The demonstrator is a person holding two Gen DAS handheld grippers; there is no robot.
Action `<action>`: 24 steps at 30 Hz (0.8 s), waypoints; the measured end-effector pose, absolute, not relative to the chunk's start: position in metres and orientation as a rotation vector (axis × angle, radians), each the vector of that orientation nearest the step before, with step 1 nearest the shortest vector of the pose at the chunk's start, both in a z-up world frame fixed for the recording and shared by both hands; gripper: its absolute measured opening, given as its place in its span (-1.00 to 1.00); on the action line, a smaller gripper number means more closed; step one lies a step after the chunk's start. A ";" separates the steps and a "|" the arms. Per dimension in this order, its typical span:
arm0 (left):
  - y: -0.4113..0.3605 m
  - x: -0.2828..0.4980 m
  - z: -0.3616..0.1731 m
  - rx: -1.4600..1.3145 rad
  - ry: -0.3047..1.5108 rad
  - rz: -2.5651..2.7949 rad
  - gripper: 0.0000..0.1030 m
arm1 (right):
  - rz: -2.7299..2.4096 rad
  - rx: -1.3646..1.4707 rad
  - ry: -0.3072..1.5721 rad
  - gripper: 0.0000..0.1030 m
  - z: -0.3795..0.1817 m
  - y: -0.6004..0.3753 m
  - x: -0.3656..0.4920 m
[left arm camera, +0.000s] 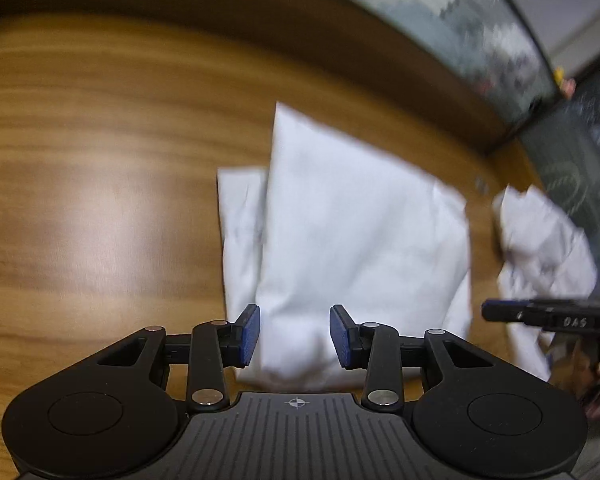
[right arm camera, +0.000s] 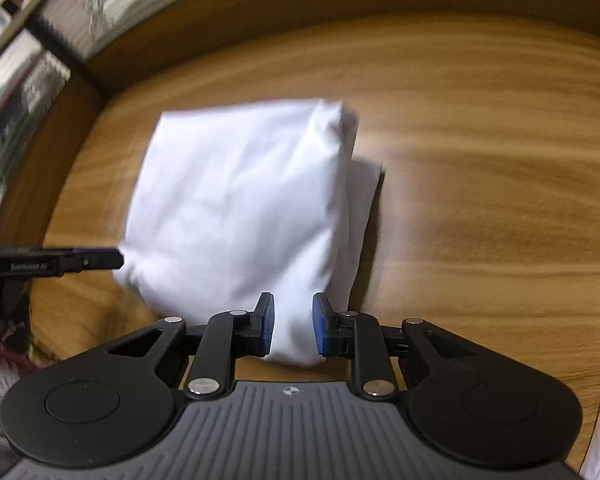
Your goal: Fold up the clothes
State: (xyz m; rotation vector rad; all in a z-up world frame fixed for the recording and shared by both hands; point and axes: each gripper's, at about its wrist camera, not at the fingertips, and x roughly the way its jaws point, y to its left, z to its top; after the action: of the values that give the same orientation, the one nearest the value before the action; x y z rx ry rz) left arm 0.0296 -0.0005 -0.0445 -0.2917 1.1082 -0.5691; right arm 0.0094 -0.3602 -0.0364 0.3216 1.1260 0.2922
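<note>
Cloth fills both my grips. The left gripper (left arm camera: 296,332) stands partly spread, and a thick bunch of the white garment (left arm camera: 352,220) sits between its blue pads and seems to be pinched there. The right gripper (right arm camera: 292,324) is drawn closer and nips a narrower tuck of the same hem.

From either wrist the garment runs away from the jaws toward 12 o'clock, with its long axis along my line of reach. It lies on the wooden table (left arm camera: 100,200) as a half-folded slab. In the left view, a lower layer (left arm camera: 240,220) shows along its 9 o'clock side.

The hands are side by side on the near edge, and neither is clearly closer to the far one, so I judge the coming fold to be a shared carry toward 12 o'clock.

Bare wood lies open at 9 o'clock of my left hand and at 3 o'clock of my right. The table's raised back edge (left arm camera: 340,52) closes off 12 o'clock. A crumpled white piece (left arm camera: 540,236) sits at 2 o'clock in the left view, just beside the fold, and could get caught.
</note>
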 end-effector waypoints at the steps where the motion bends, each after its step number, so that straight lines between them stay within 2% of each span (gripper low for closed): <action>1: 0.001 0.033 -0.042 -0.311 1.090 -0.562 -0.18 | 0.280 0.329 1.100 -0.52 -0.031 -0.362 0.011; 11: -0.020 0.084 -0.049 -0.485 1.060 -0.521 -0.18 | 0.152 0.647 0.977 -0.52 -0.027 -0.410 0.080; 23: -0.027 0.112 -0.073 -0.641 1.099 -0.439 -0.14 | 0.047 1.136 1.091 -0.43 -0.105 -0.440 0.138; 24: -0.028 0.113 -0.074 -0.647 1.103 -0.438 -0.20 | 0.041 1.174 1.094 -0.45 -0.111 -0.442 0.140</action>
State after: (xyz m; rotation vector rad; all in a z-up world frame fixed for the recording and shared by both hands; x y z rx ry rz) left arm 0.1131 -0.0277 -0.0744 -0.6474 1.1026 -0.4378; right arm 0.1401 -0.4416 -0.1108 1.1737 1.0939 0.0413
